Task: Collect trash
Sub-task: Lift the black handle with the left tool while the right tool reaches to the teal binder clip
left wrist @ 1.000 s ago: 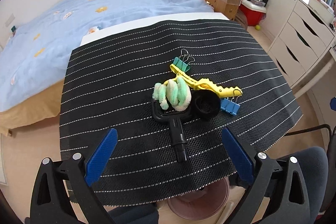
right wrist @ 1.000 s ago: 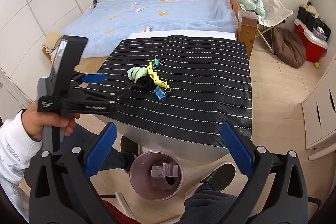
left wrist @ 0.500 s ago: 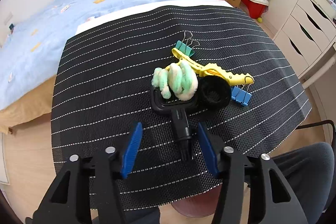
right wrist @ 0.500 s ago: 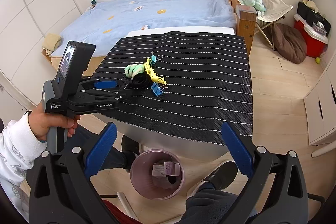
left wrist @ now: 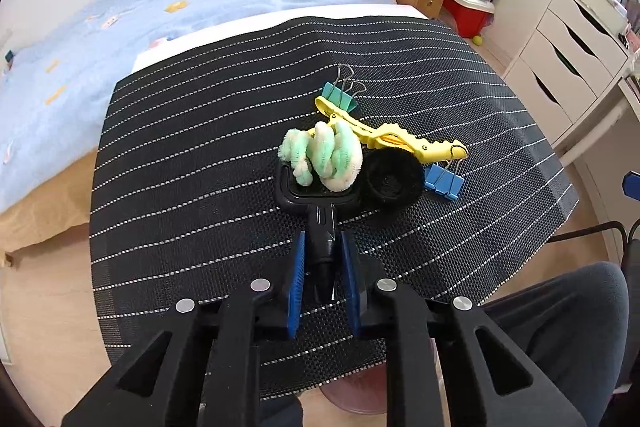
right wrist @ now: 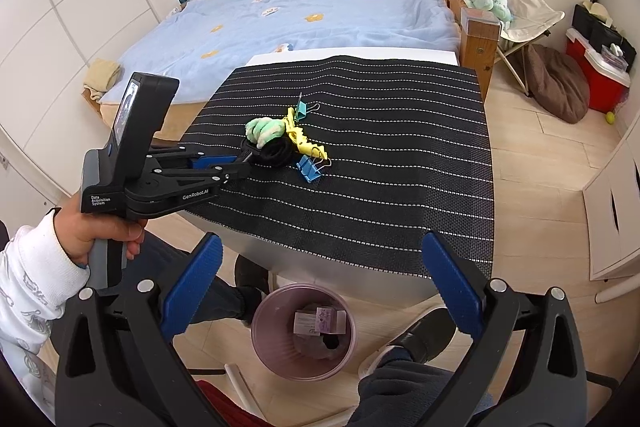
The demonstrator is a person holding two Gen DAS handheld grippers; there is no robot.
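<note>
The left gripper is just finishing closing its jaws on the handle of the black plastic scoop-like tool lying on the striped black mat — wide open a second ago. The right gripper is hanging wide open, empty, above the pink waste bin — lifting looks next.

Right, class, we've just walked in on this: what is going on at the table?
A person is clearing clutter with a gripper in each hand. The left gripper has just been closing and now clamps the handle of a small black dustpan, which lies on the striped mat with a green fluffy hair tie on it. A black scrunchie, a yellow hair clip and two binder clips lie beside it. The right gripper hangs open above a pink bin on the floor.
</note>
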